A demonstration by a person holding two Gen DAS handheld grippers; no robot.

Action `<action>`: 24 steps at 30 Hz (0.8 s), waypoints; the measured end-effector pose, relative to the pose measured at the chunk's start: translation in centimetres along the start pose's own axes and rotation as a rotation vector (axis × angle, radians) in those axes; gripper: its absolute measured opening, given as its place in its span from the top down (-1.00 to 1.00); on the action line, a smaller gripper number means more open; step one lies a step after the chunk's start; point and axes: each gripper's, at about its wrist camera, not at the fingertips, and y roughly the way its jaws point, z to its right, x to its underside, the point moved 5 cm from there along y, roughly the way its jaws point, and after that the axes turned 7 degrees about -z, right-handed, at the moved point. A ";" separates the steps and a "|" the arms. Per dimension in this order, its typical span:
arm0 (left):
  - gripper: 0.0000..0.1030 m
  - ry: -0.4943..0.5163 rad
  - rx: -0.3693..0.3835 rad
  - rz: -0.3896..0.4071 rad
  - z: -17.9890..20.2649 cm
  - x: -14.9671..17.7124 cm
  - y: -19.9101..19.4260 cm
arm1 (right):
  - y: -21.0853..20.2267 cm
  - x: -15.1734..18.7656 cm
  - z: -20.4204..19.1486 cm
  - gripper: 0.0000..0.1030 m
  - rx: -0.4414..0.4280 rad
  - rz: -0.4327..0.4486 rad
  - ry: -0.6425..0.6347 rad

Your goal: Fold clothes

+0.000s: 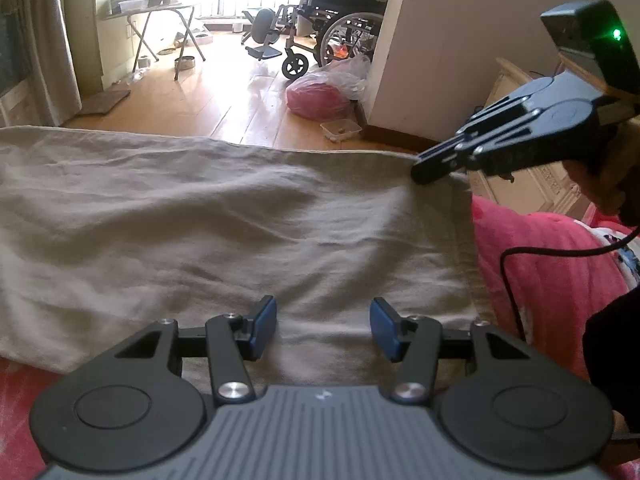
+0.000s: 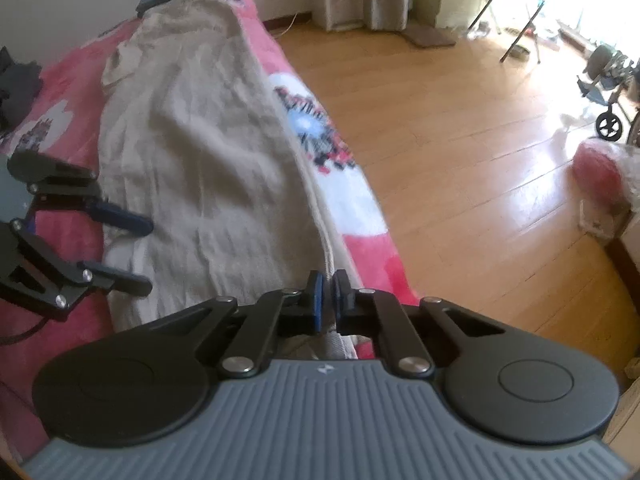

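The left wrist camera rides low behind the left tongs, angled down across the beige garment towards the wheelchair and bright window. The right wrist camera sits close behind the right tongs, looking along the bed edge. Both views share the garment, the wooden floor, and each other's tongs.

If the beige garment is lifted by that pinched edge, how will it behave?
The beige garment is probably floppy: it lies wrinkled on the pink blanket. With only the right gripper shut on its edge, it would likely sag. It looks thin, so probably light.
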 end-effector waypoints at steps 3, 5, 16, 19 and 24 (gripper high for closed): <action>-0.03 -0.015 -0.007 0.003 -0.4 -0.2 -0.4 | -0.9 -0.6 0.3 0.93 -0.005 0.025 0.023; -0.03 -0.016 -0.017 0.008 -0.6 -0.4 -0.5 | -1.2 -1.0 0.5 0.93 -0.002 0.036 0.024; -0.05 0.034 -0.060 0.011 0.0 -0.1 -0.3 | 1.2 -0.2 1.5 0.94 0.033 0.005 0.023; -0.09 0.050 -0.070 0.013 0.3 0.2 -0.2 | 2.3 0.6 2.0 0.94 0.061 -0.021 0.022; -0.16 0.063 -0.087 0.020 0.6 0.3 -0.2 | 1.4 0.6 3.1 0.92 0.110 -0.021 0.057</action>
